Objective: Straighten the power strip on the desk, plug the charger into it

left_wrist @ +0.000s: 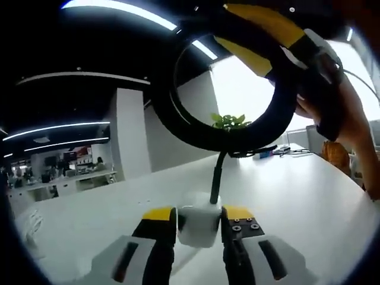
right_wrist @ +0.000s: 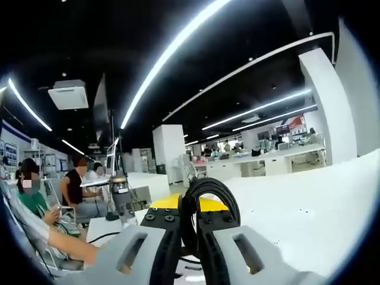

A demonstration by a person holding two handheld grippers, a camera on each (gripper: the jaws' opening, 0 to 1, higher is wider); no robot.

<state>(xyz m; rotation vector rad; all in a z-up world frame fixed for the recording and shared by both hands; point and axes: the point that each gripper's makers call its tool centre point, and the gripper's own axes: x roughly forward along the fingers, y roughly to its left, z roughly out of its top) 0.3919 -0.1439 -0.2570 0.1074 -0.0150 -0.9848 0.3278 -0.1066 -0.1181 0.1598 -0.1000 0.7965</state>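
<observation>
Clamping charger point(left_wrist: 198, 224), L gripper point(left_wrist: 199, 221); R gripper point(right_wrist: 189, 222) prob. pinching cable point(right_wrist: 209, 189).

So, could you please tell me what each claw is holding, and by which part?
Left claw grips the white charger by its body; right claw pinches the black cable at its loop.

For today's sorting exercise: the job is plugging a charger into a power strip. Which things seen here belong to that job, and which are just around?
Belonging to the job:
- white charger, clamped in the left gripper
- black cable, looping up from the charger
- the same cable pinched in the right gripper

Just around:
- green plant
- monitor stand
- seated people
</observation>
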